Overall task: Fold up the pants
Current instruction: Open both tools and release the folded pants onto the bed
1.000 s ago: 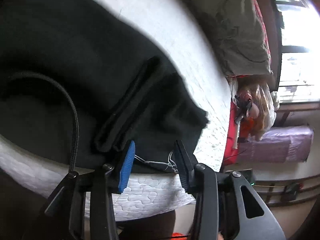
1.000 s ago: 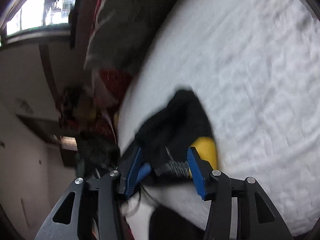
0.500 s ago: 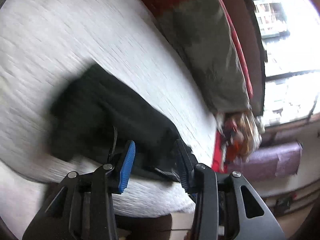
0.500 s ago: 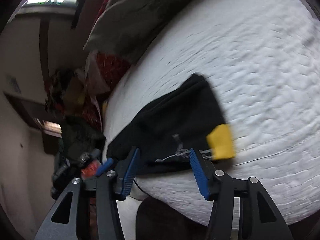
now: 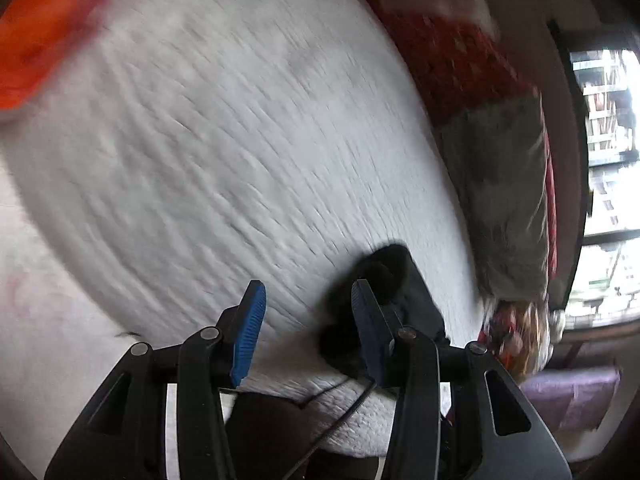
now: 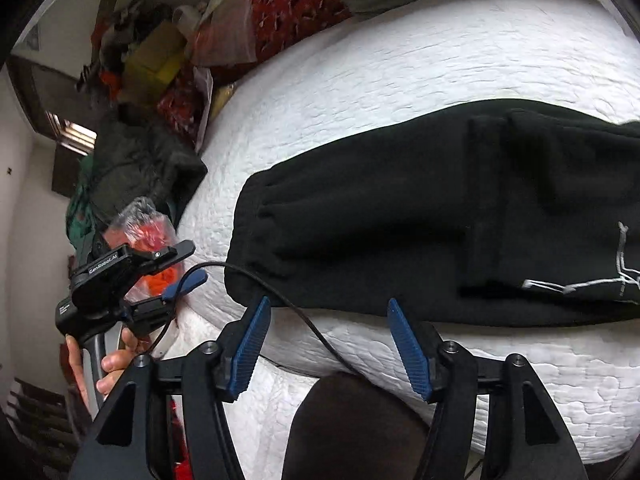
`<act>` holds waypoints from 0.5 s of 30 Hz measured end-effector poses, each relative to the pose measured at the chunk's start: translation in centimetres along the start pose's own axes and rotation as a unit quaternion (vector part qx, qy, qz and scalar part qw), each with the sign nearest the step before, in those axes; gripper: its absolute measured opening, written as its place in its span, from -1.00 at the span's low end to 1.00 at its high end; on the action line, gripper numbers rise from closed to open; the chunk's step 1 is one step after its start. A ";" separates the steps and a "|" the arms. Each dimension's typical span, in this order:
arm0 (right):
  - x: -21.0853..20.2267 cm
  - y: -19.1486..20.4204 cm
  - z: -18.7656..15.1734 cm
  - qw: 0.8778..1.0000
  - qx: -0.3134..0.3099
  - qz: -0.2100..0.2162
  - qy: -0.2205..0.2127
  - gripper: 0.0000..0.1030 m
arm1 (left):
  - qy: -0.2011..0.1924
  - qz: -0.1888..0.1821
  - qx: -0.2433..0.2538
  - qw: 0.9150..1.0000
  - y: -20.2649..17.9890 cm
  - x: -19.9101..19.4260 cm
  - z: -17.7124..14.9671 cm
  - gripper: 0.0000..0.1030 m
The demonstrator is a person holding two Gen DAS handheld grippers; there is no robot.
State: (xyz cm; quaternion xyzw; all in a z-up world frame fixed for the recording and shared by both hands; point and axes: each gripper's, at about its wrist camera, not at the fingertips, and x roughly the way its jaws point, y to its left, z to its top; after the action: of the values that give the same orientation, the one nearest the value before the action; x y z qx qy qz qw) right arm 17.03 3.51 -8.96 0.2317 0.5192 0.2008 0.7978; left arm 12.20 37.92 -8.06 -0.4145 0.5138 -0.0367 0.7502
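**Left wrist and right wrist: one pair of black pants lying folded on a white mattress**

Left wrist view, blurred: one left gripper (image 5: 306, 322) with two blue-padded fingers, jaws apart and opening, nothing between them. One white quilted mattress (image 5: 224, 152) fills most of the view. One end of the black pants (image 5: 394, 280) shows just behind the right-hand finger, lying near the mattress edge. One grey cushion (image 5: 504, 208) lies along the far side beside one red patterned cloth (image 5: 452, 52). One orange blur (image 5: 44, 28) sits at the upper left.

Right wrist view: one right gripper (image 6: 330, 346), two blue pads wide apart and opening, empty, held just short of the pants (image 6: 400, 208). They lie folded flat along the mattress (image 6: 420, 64) near its front edge, elastic waistband to the left, one white printed mark at the right. One black cable (image 6: 280, 300) crosses the front edge. At left, one hand (image 6: 106, 364) holds the other gripper (image 6: 188, 266), jaws apart.
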 end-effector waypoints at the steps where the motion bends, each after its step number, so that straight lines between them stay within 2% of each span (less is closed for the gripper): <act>1: 0.2 0.4 0.1 1.000 -0.009 -0.009 0.004 0.24 | -0.017 -0.005 -0.005 1.000 0.7 -1.8 0.2 -0.17; 4: 0.5 1.3 0.1 0.999 -0.030 -0.026 0.005 0.24 | -0.058 0.008 0.005 0.998 1.5 -5.8 1.2 -0.17; 7: 1.1 2.5 0.0 0.998 -0.053 -0.045 0.003 0.24 | -0.078 0.074 0.039 0.993 1.0 -7.9 2.1 0.14; 9: 1.6 3.3 -0.3 0.996 -0.071 -0.061 0.001 0.24 | -0.042 0.076 0.046 0.995 1.2 -6.3 2.4 0.14; 10: 1.9 4.0 -0.6 0.994 -0.087 -0.073 -0.002 0.24 | -0.024 0.099 0.057 0.993 1.1 -4.8 2.4 0.14; 13: 2.8 6.3 -1.5 0.987 -0.128 -0.097 -0.013 0.30 | -0.011 0.142 0.085 0.986 0.6 -2.3 2.0 0.14; 15: 3.9 7.8 -1.8 0.983 -0.141 -0.113 -0.019 0.38 | 0.012 0.118 0.076 0.990 0.9 -0.7 1.8 0.14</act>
State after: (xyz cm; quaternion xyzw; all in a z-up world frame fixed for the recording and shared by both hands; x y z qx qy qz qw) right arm 16.21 12.33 -7.89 0.0603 0.4933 0.1761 0.8497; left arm 12.96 39.94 -7.91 -0.2928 0.5637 0.0082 0.7723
